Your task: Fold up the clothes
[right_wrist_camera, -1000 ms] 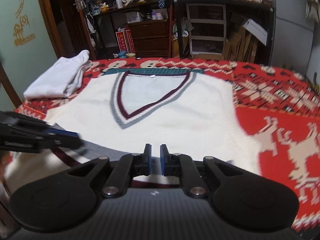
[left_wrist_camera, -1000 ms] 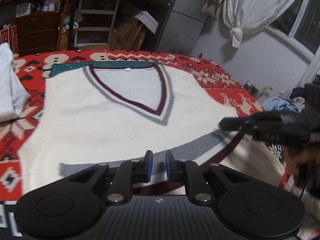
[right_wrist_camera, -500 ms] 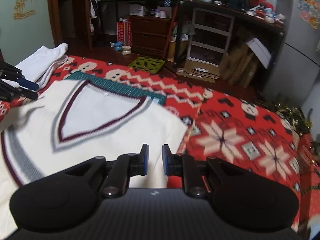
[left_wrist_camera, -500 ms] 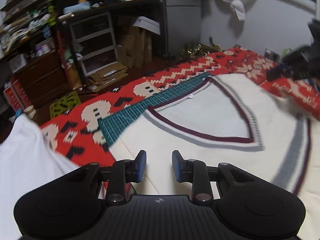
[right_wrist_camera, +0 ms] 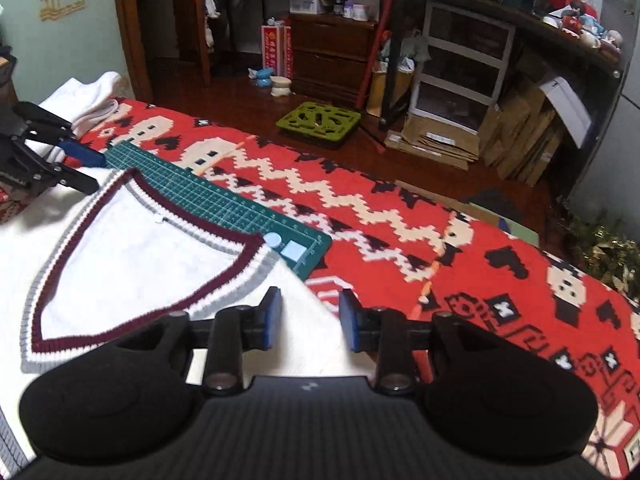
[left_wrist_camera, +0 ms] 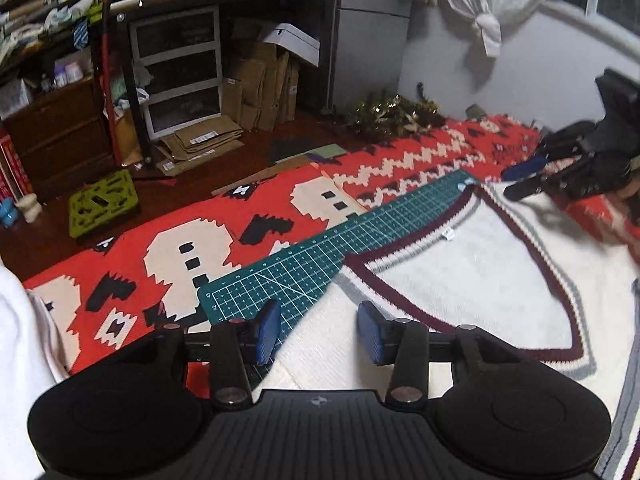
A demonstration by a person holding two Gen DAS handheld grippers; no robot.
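A cream knit vest (left_wrist_camera: 472, 280) with a maroon and grey V-neck lies flat on a green cutting mat (left_wrist_camera: 332, 248). My left gripper (left_wrist_camera: 318, 334) hovers open over the vest's left shoulder at the mat's corner, nothing between its blue pads. In the right wrist view the same vest (right_wrist_camera: 120, 264) fills the lower left, and my right gripper (right_wrist_camera: 310, 320) stands open over its right shoulder edge, also empty. Each gripper shows in the other's view: the right gripper (left_wrist_camera: 528, 178) at far right, the left gripper (right_wrist_camera: 82, 168) at far left.
A red patterned blanket (right_wrist_camera: 460, 248) covers the surface under the mat. White folded cloth (right_wrist_camera: 88, 96) lies at the left end. Beyond the far edge are a wooden floor, a green mat (right_wrist_camera: 318, 120), cardboard boxes (left_wrist_camera: 256, 92), drawers and shelves.
Both grippers have moved from the vest's hem up to its shoulders, each swinging outward, and both have opened from nearly shut to wide.
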